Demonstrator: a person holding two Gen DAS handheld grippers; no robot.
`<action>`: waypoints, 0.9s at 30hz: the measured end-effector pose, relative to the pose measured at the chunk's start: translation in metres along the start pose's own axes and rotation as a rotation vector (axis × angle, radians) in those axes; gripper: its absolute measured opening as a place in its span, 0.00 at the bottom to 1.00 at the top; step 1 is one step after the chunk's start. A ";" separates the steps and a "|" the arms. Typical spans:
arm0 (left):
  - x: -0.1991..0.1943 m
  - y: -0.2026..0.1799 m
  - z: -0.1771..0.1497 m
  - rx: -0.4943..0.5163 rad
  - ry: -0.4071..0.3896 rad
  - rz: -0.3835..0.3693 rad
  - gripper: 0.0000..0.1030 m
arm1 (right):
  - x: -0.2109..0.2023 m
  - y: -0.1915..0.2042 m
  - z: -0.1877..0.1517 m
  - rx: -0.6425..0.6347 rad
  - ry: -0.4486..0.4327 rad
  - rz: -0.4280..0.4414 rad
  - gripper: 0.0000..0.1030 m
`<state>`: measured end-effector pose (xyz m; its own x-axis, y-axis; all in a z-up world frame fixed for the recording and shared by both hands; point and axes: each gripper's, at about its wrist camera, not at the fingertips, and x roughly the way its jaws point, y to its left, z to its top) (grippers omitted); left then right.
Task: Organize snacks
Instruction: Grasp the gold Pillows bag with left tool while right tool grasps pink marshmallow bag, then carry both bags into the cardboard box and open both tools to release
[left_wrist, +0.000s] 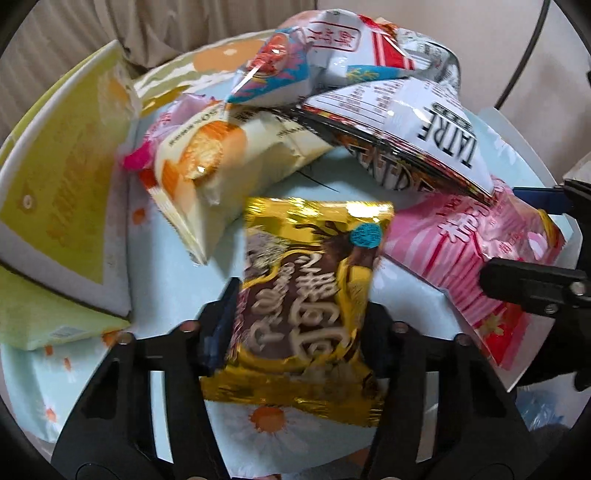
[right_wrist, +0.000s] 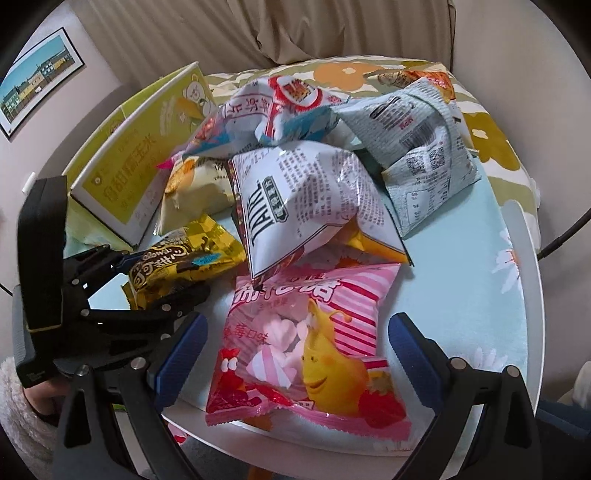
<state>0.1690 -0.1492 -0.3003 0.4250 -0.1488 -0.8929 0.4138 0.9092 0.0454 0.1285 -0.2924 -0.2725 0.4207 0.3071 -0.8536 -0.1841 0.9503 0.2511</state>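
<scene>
On the round daisy-print table before beige curtains, left tongs pinching gold packet, right tongs spread.

1. Gold chocolate snack packet, tilted up, near the round table's front-left edge.
2. Pink marshmallow bag, flat, overhanging the front edge.
3. White chip bag leaning atop the central pile.
</scene>
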 end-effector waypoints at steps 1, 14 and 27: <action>0.001 -0.001 -0.001 0.003 0.005 0.006 0.44 | 0.002 0.001 -0.001 0.000 0.003 -0.002 0.95; -0.002 0.008 -0.017 -0.031 0.029 -0.002 0.43 | 0.023 0.002 -0.002 0.005 0.054 -0.003 0.83; -0.027 0.012 -0.025 -0.078 0.023 -0.002 0.42 | 0.006 -0.004 -0.015 0.032 0.069 0.007 0.68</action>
<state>0.1424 -0.1245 -0.2868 0.4055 -0.1421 -0.9030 0.3505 0.9365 0.0100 0.1184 -0.2950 -0.2854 0.3572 0.3107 -0.8808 -0.1584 0.9495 0.2707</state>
